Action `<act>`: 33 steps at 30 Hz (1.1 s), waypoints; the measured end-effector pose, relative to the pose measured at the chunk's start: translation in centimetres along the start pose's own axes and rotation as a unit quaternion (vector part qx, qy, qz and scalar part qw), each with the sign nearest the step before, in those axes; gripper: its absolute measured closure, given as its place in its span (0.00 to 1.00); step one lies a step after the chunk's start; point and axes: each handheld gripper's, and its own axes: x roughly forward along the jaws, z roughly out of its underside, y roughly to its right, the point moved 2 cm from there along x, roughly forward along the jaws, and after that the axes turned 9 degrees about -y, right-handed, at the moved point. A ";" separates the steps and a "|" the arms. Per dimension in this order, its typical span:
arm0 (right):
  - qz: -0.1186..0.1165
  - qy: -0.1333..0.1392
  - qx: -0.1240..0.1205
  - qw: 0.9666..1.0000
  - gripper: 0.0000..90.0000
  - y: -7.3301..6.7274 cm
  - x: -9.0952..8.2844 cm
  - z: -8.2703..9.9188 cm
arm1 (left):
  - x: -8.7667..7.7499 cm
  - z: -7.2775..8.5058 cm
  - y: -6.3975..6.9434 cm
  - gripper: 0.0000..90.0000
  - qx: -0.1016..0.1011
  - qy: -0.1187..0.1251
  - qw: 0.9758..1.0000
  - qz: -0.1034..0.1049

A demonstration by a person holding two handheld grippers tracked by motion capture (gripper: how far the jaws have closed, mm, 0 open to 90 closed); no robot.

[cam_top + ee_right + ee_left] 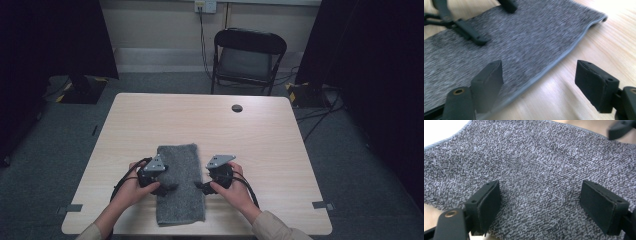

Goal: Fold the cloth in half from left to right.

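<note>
A grey folded towel (pixel 179 182) lies flat on the pale wooden table (pixel 260 150), near its front edge. My left gripper (pixel 169 188) hovers at the towel's left edge with its jaws wide apart and nothing between them. In the left gripper view the towel (pixel 536 162) spreads under the open left gripper (pixel 540 205). My right gripper (pixel 199 186) sits at the towel's right edge, also open and empty. In the right gripper view the right gripper (pixel 540 83) straddles the hemmed border of the towel (pixel 506 42), and the left gripper's fingers (pixel 470 33) show farther off.
A black folding chair (pixel 248 55) stands behind the table. A round cable hole (pixel 237 108) is in the tabletop near its far edge. Dark curtains flank both sides, and cables run across the floor at the right (pixel 320 115).
</note>
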 end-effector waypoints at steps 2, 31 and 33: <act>0.001 0.001 -0.003 1.000 0.25 -0.1 0.1 -0.3 | -0.7 0.1 -0.1 0.19 -0.011 0.013 1.000 0.003; 0.030 0.009 0.003 0.999 0.29 4.4 2.3 -4.2 | -3.0 0.8 -8.0 0.19 -0.092 0.050 0.993 -0.049; 0.031 0.012 0.006 0.999 0.29 4.6 2.3 -4.1 | -2.9 0.7 -8.0 0.19 -0.096 0.050 0.993 -0.046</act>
